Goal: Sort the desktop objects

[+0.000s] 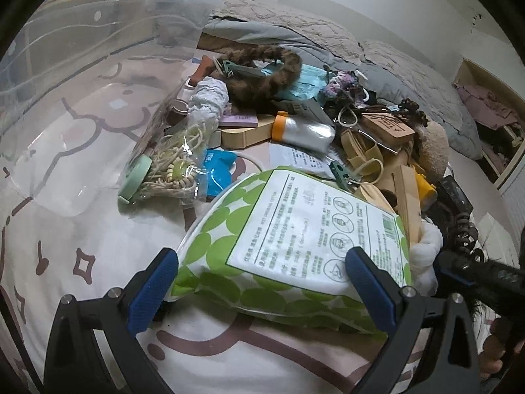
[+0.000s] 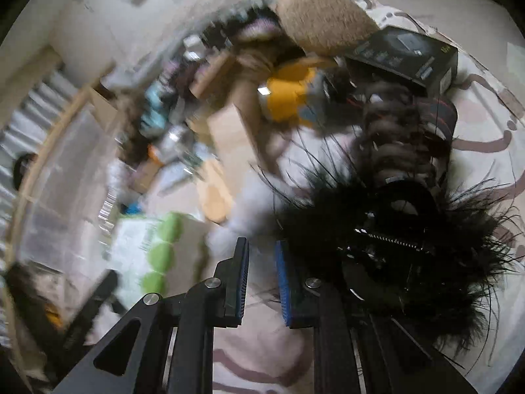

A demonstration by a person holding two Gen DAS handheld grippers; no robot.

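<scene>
Left gripper [image 1: 261, 274] spreads wide around the green-dotted wipes pack [image 1: 295, 239]; right gripper [image 2: 261, 256] narrow, holding nothing, beside black feathery clip [image 2: 410, 246].

Dim indoor light, fisheye-bent edges, right view motion-blurred

White label of green-dotted wipes pack [image 1: 295, 229]: Chinese print too small to read, four round pictograms, green barcode. Wooden tag [image 1: 387, 128]: carved mark, unreadable. Black box [image 2: 407, 55]: white lettering, blurred.
</scene>
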